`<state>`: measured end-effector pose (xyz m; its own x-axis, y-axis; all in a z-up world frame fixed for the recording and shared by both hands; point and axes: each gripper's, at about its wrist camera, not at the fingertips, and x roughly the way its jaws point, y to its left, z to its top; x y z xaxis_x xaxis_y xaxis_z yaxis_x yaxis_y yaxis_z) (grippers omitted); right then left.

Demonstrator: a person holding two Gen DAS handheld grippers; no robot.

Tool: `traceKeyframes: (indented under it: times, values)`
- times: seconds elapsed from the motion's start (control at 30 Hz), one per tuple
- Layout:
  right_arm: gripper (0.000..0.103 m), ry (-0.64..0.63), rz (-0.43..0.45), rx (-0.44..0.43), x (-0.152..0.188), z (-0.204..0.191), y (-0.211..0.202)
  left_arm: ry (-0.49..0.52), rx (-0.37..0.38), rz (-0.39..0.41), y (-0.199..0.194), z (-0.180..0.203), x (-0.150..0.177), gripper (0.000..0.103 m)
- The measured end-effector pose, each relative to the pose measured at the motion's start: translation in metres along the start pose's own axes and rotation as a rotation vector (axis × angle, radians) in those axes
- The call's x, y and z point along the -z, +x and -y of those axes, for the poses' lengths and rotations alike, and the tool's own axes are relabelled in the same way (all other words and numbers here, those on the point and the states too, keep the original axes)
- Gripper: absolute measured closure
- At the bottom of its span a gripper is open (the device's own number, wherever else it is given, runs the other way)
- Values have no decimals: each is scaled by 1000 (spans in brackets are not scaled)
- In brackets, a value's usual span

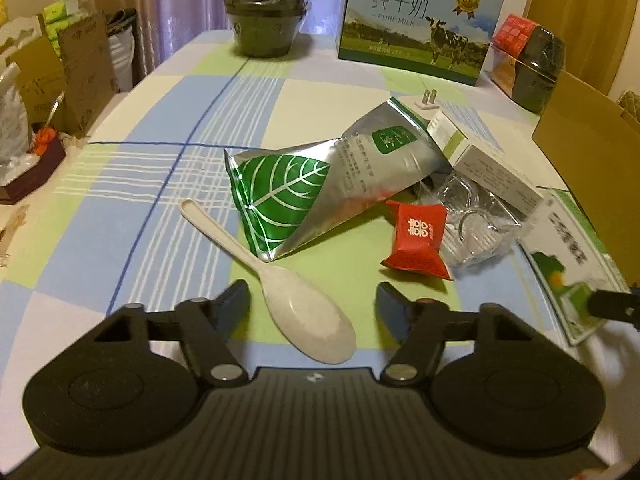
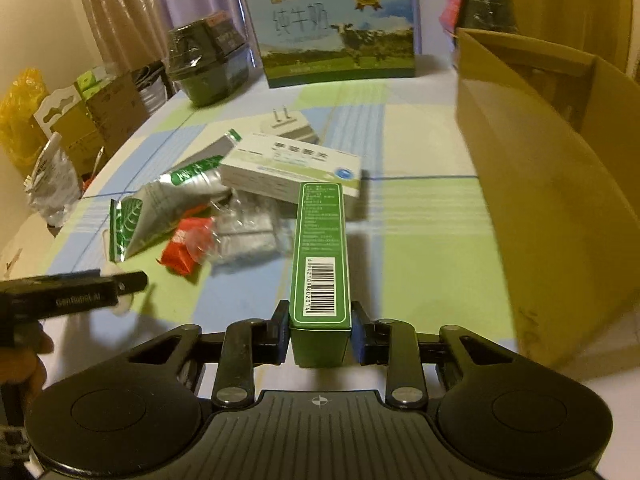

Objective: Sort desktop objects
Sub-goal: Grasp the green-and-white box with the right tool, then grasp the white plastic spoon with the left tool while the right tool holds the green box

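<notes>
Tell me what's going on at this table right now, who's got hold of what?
A person is sorting clutter on a checked tablecloth with a gripper in each hand. The right gripper is shut on a green box, with an open cardboard box close on its right. The left gripper is open and hovers over a beige spoon, not gripping it. A foil pouch, a red candy and a white medicine box lie loose in the pile.

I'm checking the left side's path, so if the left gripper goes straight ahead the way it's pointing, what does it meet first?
The left gripper, jaws open, already straddles the bowl of the white spoon. Beyond that comes the silver-green foil pouch, though depth is hard to judge.
</notes>
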<state>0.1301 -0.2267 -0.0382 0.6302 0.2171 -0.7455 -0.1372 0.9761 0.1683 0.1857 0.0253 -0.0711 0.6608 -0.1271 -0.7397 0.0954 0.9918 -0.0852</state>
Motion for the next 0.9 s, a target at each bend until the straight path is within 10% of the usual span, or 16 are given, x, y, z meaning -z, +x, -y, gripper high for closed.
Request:
traceKeyframes:
  times: [0.23, 0.53, 0.63, 0.9]
  values:
    - [76, -19, -6, 14, 20, 16, -26, 17, 59, -38, -28, 18, 23, 91]
    - [76, -15, -3, 24, 40, 29, -51, 112, 101, -69, -66, 58, 67, 96]
    - [76, -16, 4, 17, 40, 29, -51, 77, 60, -56, -62, 49, 60, 93]
    - [69, -71, 18, 21, 35, 23, -39, 38, 4, -6, -39, 29, 23, 41]
